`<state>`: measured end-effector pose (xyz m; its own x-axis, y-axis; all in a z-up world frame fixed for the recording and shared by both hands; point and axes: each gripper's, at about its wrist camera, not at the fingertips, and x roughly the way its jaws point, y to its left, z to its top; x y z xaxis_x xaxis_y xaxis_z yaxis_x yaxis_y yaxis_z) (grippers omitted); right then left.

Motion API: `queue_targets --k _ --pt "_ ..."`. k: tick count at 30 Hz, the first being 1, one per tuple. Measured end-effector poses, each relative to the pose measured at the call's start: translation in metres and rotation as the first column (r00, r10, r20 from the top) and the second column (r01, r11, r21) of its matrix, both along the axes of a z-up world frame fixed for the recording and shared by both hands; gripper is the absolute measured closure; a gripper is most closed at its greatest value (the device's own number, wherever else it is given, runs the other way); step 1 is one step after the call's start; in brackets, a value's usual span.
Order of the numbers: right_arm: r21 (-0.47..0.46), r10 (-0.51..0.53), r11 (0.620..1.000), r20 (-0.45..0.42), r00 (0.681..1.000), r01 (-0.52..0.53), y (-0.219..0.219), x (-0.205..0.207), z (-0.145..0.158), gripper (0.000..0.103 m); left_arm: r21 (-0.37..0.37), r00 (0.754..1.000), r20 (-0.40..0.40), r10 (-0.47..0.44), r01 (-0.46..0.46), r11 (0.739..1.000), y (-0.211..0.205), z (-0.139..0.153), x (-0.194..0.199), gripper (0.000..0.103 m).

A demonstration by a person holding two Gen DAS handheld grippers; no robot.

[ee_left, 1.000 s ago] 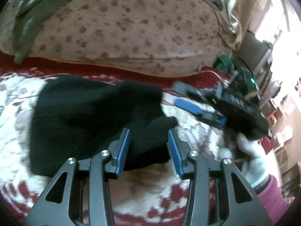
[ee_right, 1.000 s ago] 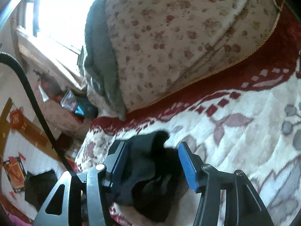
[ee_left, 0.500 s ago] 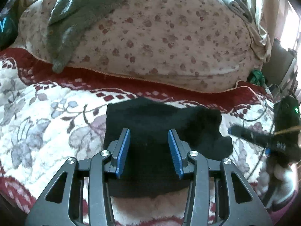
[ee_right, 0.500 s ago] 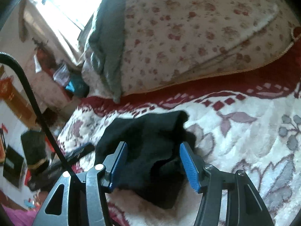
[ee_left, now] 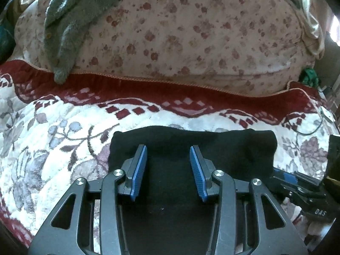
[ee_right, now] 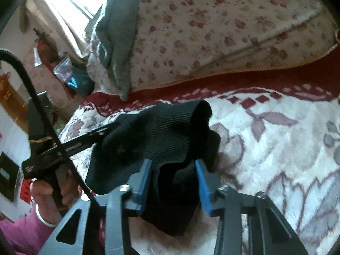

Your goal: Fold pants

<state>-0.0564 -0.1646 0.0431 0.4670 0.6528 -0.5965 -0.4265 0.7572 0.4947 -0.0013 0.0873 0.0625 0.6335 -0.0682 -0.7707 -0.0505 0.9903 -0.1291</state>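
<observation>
The black pants point(ee_left: 212, 148) lie folded into a compact block on the floral blanket point(ee_left: 53, 138). My left gripper point(ee_left: 167, 152) is open just above the block, its blue pads wide apart with black cloth below them. In the right wrist view the pants point(ee_right: 170, 131) bunch up, with a ribbed band raised at the top. My right gripper point(ee_right: 173, 163) is open around the near end of that bunch, and cloth fills the gap between its pads. The right gripper also shows at the lower right of the left wrist view point(ee_left: 284, 177), at the pants' edge.
A large flowered pillow point(ee_left: 180, 31) lies behind the pants with a grey-green towel point(ee_left: 68, 17) draped over its left end. The blanket's red border point(ee_left: 148, 91) runs along the pillow. Room clutter and a window point(ee_right: 70, 6) are at the far left.
My left gripper has swung left and now sits square over the folded pants. The pants have gone from a loose heap to a flatter block. Both grippers stay open.
</observation>
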Motion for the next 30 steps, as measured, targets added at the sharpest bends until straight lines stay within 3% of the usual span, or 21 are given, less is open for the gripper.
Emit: queue_targets --k 2,4,8,12,17,24,28,30 --pt "0.001 0.014 1.000 0.021 1.000 -0.014 -0.001 -0.002 0.003 0.085 0.004 1.000 -0.004 0.000 0.000 1.000 -0.001 -0.002 0.003 0.063" --pt "0.003 0.051 0.999 0.043 0.998 -0.052 -0.001 -0.008 0.009 0.093 0.003 1.000 -0.008 -0.005 0.005 1.000 -0.003 -0.002 0.004 0.063" --pt "-0.061 0.098 0.994 0.067 0.993 -0.094 0.002 -0.022 0.018 0.095 -0.006 1.000 0.001 -0.031 0.031 1.000 -0.008 0.003 0.000 0.063" --pt "-0.096 0.092 0.992 0.048 0.995 -0.087 0.003 -0.026 0.007 0.095 -0.008 0.999 -0.002 -0.040 0.040 0.999 -0.010 -0.004 -0.004 0.063" --pt "-0.033 0.042 0.999 0.006 0.999 -0.042 -0.007 -0.020 -0.007 0.094 0.028 0.999 0.011 -0.043 0.043 0.999 -0.017 -0.010 -0.006 0.063" --pt "-0.038 -0.023 0.999 0.043 0.999 0.024 -0.015 -0.032 0.017 0.081 -0.036 1.000 0.018 -0.025 0.025 0.999 -0.005 0.003 -0.013 0.063" --pt "-0.016 -0.038 0.999 0.059 0.998 0.039 -0.011 -0.032 0.029 0.057 -0.062 0.999 0.028 -0.015 0.017 0.998 0.004 0.012 -0.026 0.063" --pt "-0.015 -0.048 0.999 0.053 0.997 0.048 -0.006 -0.029 0.031 0.057 -0.062 0.999 0.030 -0.018 0.020 0.998 0.006 0.014 -0.032 0.063"
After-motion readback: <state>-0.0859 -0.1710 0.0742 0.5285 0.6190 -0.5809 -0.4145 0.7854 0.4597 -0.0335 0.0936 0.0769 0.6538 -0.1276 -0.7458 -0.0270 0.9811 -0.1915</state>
